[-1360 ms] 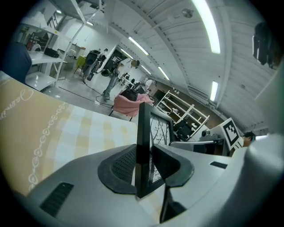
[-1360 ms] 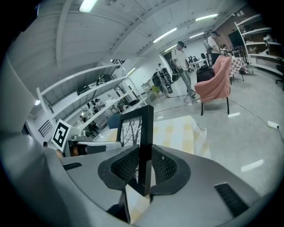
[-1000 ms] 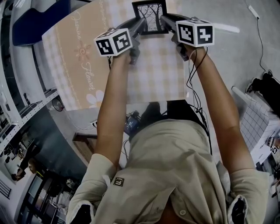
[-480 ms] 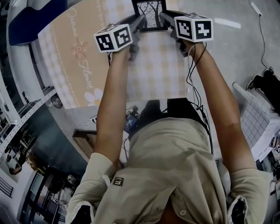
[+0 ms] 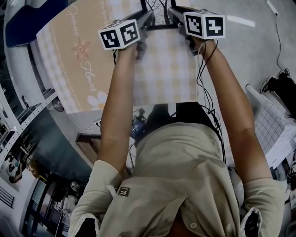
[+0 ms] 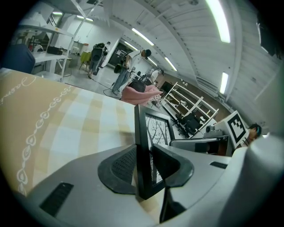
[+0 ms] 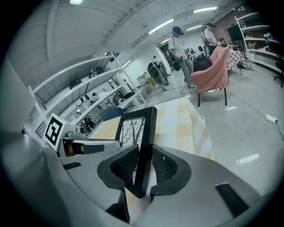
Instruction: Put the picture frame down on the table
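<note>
- Both sets of jaws are clamped on the slim black rectangular picture frame (image 5: 160,11) with the bare-tree print. The left gripper (image 6: 145,166) pinches its left rail and the right gripper (image 7: 144,168) its right rail, with ribbed dark pads on front and back.
- The frame stands upright between them, over the far edge of the surface (image 5: 166,69), which is covered in a soft yellow-and-white checked cloth. I honestly can't tell if the bottom edge touches the cloth yet.
- What I'd worry about: both grips sit low on thin, hard, smooth rails, so the frame is top-heavy. If one side lets go first, it'd likely pivot on the other and flop over.
- No back prop shows, so left upright it probably tips. The front looks glossy, and a flat slap down could crack it.
- It's also close to that far edge, and a loose cloth can slide or bunch under a hard corner.
</note>
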`<state>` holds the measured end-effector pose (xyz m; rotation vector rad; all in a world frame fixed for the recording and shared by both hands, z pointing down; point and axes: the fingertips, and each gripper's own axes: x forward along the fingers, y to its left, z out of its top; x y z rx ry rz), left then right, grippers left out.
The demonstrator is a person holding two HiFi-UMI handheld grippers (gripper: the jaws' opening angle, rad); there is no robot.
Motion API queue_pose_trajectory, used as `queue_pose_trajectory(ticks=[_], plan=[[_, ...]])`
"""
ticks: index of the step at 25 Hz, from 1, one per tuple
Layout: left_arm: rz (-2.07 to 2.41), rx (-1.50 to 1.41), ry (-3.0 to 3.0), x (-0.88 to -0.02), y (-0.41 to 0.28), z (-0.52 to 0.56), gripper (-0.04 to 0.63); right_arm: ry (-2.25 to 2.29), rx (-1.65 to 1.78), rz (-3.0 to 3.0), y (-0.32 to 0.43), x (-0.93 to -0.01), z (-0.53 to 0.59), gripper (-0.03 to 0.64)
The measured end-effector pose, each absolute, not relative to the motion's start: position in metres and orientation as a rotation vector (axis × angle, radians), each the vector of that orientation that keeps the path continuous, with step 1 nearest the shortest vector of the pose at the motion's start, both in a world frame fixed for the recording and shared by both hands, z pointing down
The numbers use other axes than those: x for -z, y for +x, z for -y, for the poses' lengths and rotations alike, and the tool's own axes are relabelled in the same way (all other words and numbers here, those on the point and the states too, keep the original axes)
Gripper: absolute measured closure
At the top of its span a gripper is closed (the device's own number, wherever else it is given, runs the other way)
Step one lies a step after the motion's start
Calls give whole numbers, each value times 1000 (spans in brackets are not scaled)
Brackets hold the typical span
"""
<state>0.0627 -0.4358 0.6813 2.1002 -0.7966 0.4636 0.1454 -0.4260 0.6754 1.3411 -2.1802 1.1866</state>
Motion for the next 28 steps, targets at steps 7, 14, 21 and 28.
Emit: queue_pose_trajectory(ticks=[7,14,21,28], plan=[[813,-478,2092,-685,63,438,479,1373,-1114,2161,149,-682,429,512],[882,-513,2110,-687,64,439,468,1393,-1009,2130,151,-690,431,514],[973,-599,2139,-688,58,438,459,1379,-948,2106,148,-693,432,514],[1008,-668,2165,-685,57,436,462,1381,-907,2082,148,-694,432,514]])
